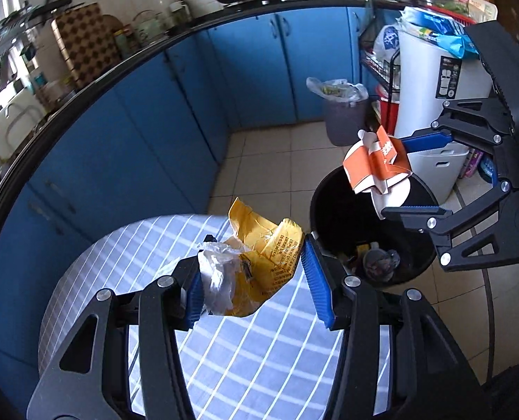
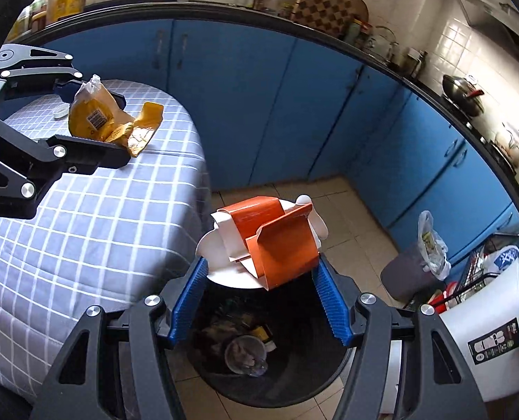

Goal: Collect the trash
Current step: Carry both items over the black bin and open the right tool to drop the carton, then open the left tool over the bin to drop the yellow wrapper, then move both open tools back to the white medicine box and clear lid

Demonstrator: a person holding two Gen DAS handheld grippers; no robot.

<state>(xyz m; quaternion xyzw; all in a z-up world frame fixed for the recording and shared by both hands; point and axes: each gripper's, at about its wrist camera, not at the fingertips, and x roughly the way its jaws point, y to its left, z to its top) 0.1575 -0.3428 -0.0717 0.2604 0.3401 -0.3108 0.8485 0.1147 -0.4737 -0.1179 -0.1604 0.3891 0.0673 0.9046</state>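
Orange carton (image 2: 277, 241) clamped in right tongs (image 2: 259, 301) above black bin (image 2: 294, 378); yellow wrapper (image 1: 263, 266) clamped in left tongs (image 1: 256, 287).

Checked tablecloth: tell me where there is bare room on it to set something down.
In the right wrist view the checked tablecloth is bare from under the left gripper to its near edge beside the black trash bin. Only a small white object sits at the far side, behind the yellow packaging.

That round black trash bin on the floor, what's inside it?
Inside the round black trash bin lie a crumpled clear plastic cup and dark scraps with a yellow bit. The orange-and-white folded carton, gripped above, hides the bin's far side.
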